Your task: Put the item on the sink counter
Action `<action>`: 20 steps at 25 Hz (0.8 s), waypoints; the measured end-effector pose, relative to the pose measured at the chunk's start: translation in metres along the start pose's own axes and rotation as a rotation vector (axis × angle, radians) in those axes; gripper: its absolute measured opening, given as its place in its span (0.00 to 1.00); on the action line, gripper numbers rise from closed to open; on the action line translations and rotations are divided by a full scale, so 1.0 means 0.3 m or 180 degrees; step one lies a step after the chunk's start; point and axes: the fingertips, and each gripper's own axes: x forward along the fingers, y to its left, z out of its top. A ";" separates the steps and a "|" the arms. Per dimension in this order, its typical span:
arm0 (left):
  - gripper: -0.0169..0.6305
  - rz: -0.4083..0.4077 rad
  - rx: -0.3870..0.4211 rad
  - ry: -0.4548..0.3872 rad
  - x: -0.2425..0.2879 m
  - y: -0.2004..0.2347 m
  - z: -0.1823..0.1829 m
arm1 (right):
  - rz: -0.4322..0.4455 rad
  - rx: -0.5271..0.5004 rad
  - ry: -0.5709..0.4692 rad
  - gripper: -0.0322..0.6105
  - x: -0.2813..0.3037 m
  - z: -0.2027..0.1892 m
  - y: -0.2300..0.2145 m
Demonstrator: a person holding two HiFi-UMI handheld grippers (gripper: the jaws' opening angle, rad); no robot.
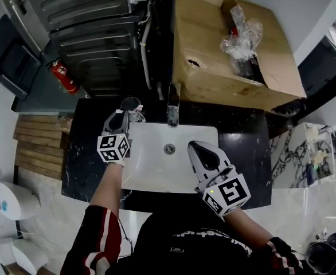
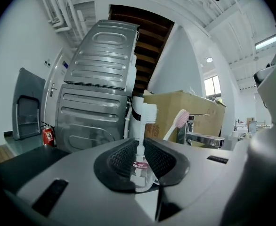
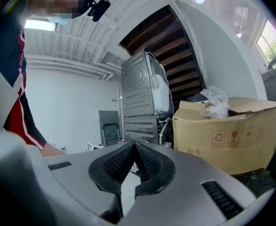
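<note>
Item: clear round-rimmed cup [image 1: 131, 103], plastic or glass, with a small red-printed label; carried a white-handled toothbrush with white bristles [image 2: 145, 117] and a pink-headed toothbrush [image 2: 179, 120], both standing above the rim.

Location: lay over the rear strip of the black stone-look sink counter [image 1: 85, 153], at the back left corner of the white rectangular basin [image 1: 156, 171], just left of the chrome tap [image 1: 173, 103]. Could not be told whether set down or just above the surface.

Left gripper [image 1: 124, 114]: jaws drawn nearly together, ribbed pads clamped on the cup's clear wall, with the white handle rising between them.

Right gripper [image 1: 194, 146]: jaws closed tip to tip on nothing; hung over the basin's right half, well apart from the cup.

Handling, as judged: light, stiff, thin-walled; smooth and likely slippery, perhaps breakable if glass. Top-heavy with brushes leaning, so liable to tip or shed them if tilted. Best kept upright, taken by the rim wall as here, and released only once the base sat flat.

Also noted: brown cardboard box [image 1: 214, 56] behind the counter
</note>
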 end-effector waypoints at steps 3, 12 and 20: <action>0.22 -0.0077 -0.0017 0.0007 0.000 -0.010 -0.010 | -0.0031 0.0005 -0.0001 0.11 -0.011 0.001 -0.003; 0.33 -0.0107 -0.0014 -0.0043 -0.041 -0.027 0.012 | -0.0029 0.0020 -0.0020 0.11 -0.030 0.008 0.020; 0.33 -0.0113 0.0364 -0.0156 -0.242 -0.137 0.109 | -0.0069 0.0082 -0.0147 0.11 -0.091 0.049 0.016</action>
